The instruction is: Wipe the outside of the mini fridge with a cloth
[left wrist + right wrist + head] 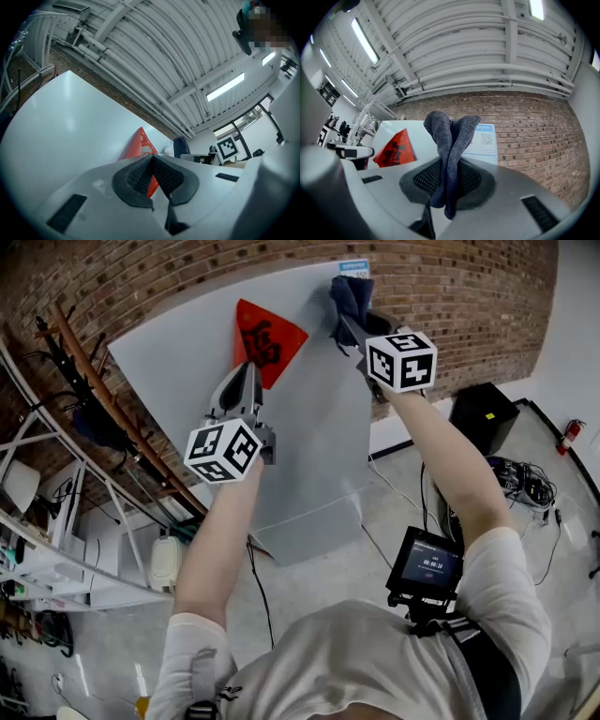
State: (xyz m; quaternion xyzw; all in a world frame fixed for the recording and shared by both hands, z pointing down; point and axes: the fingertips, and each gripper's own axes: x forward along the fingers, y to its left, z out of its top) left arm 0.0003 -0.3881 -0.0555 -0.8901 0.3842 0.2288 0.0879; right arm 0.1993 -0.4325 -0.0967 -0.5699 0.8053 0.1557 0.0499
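The mini fridge (323, 427) is a pale grey box standing against the brick wall, with a red diamond sticker (265, 339) on its front. My right gripper (349, 313) is shut on a dark blue-grey cloth (351, 294), held up at the fridge's top right corner beside a small blue-and-white label (483, 139). In the right gripper view the cloth (448, 150) stands folded between the jaws. My left gripper (246, 371) is shut with nothing in it, its tips against the fridge front just below the sticker (140, 145).
A brick wall (450, 296) runs behind the fridge. Metal shelving (56, 549) stands to the left. A black box (481, 416), loose cables (525, 482) and a red fire extinguisher (568, 436) lie on the floor to the right. A small screen (427, 562) hangs at the person's chest.
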